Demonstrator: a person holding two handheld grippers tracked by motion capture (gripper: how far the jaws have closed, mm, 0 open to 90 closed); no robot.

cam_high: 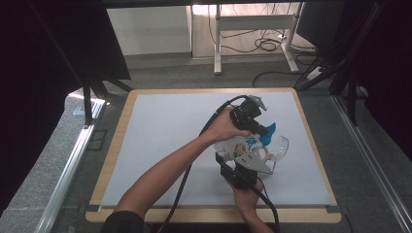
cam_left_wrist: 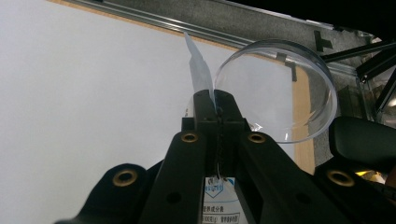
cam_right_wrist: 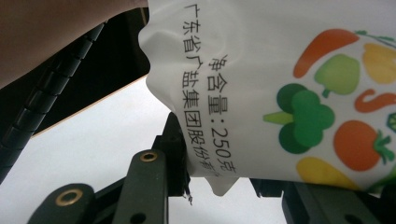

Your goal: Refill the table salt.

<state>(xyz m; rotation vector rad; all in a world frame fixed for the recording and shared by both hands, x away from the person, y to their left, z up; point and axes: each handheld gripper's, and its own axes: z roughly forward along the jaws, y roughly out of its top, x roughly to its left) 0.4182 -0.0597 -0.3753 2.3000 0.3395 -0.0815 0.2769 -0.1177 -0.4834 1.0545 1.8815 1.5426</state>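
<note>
A white salt bag (cam_high: 241,146) printed with vegetables and a blue top hangs above the table, held between both grippers. My left gripper (cam_high: 262,129) reaches in from the left and is shut on the bag's upper edge. In the left gripper view the jaws (cam_left_wrist: 217,100) pinch a thin flap of the bag (cam_left_wrist: 198,65) that sticks up past them. My right gripper (cam_high: 234,162) comes up from below and is shut on the bag's bottom. In the right gripper view the bag (cam_right_wrist: 280,79) sits between the jaws (cam_right_wrist: 229,182). A clear round dish (cam_high: 280,147) lies just right of the bag.
The white mat (cam_high: 160,126) covers a wood-edged table (cam_high: 116,145). The clear dish (cam_left_wrist: 280,88) lies near the mat's right edge. Desk legs and cables (cam_high: 262,43) stand beyond the table, and black stands (cam_high: 340,63) rise at the far right.
</note>
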